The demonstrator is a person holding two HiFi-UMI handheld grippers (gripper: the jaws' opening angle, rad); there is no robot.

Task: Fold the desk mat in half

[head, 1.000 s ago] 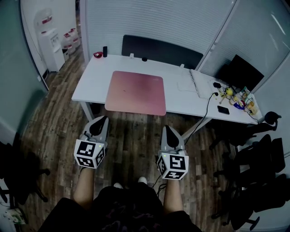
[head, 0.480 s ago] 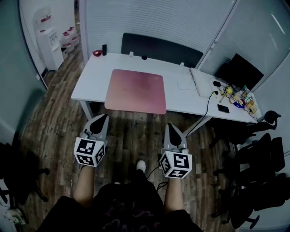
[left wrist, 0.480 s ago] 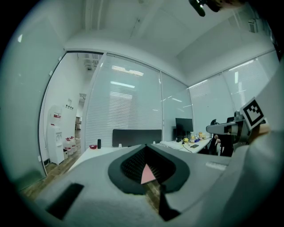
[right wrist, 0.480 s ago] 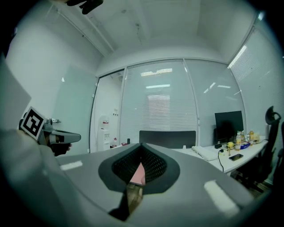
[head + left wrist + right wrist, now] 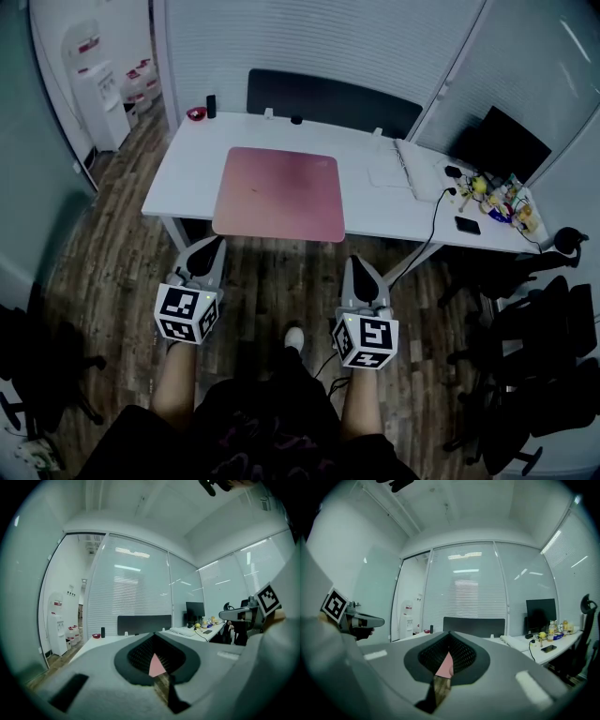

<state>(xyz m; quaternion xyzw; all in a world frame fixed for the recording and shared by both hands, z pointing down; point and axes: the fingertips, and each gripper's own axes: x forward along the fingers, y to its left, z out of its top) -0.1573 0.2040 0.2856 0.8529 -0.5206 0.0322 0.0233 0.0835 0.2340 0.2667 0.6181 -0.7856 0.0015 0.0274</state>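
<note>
i'm holding the left gripper (image 5: 214, 244) and right gripper (image 5: 355, 263) pinched together, empty, short of the desk mat (image 5: 278, 193), risking shoving it across the desk (image 5: 375, 214) instead of gripping it.

pink desk mat (image 5: 278, 194), white desk (image 5: 377, 212)

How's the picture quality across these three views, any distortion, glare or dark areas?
Head view: dim, bluish, darkened corners, yet the desk mat looks sharp. Left and right gripper views: strong fisheye bending, black rims, ceiling lights reflected in the glass wall.
</note>
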